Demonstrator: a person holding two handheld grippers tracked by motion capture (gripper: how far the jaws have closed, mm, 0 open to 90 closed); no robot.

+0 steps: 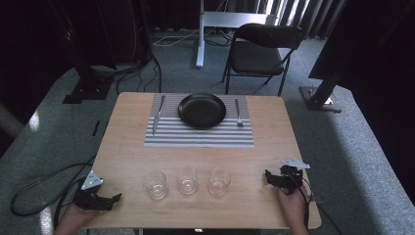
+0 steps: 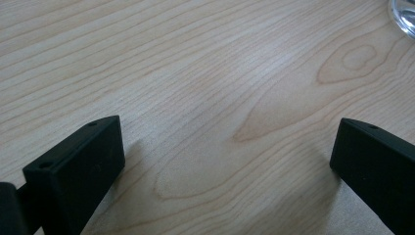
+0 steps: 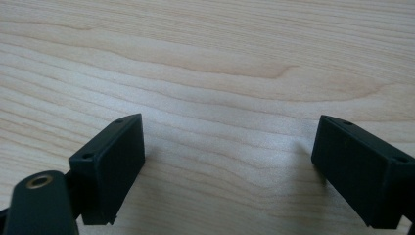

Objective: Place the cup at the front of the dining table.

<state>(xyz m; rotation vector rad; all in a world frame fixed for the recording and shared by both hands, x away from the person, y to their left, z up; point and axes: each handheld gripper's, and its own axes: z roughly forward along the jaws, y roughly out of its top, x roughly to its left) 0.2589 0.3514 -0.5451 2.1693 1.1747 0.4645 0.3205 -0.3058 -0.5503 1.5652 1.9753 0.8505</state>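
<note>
No text, label, brand, number or sign can be read anywhere.

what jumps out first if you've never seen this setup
A black plate sits mid-way on a striped placemat at the far side of the table, knife left, fork right. Three clear glasses line up near the front edge, between two open, empty tongs: left tongs, right tongs.

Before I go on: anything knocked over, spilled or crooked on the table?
Nothing stands out. The three glasses stand upright in a row near the front edge; the black plate sits on the striped placemat between knife and fork. No spill shows.
</note>
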